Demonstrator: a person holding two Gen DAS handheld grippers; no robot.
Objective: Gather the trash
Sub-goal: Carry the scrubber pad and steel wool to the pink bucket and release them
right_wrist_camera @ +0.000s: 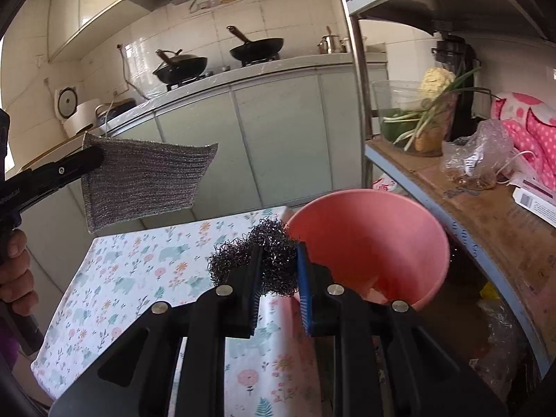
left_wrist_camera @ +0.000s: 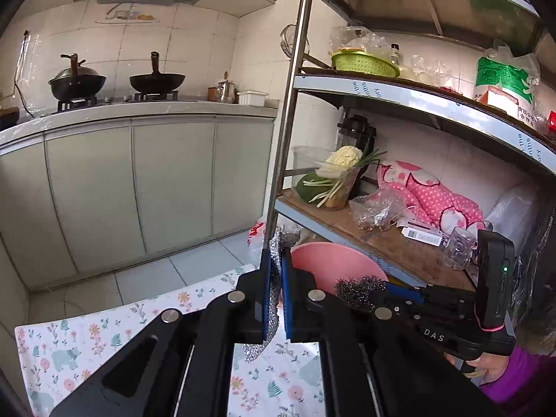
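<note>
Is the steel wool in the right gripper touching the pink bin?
Cannot tell. In the right wrist view the steel wool overlaps the pink bin rim, with no visible gap or clear contact. The left wrist view shows them overlapping too.

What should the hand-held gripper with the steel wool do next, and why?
Probably carry it a little further over the pink bin and then let go. The right hand-held gripper is shut on the steel wool ball, which hangs by the bin's near rim, above the floral cloth, not yet clearly over the opening. The left hand-held gripper holds a grey scouring cloth further back.
</note>
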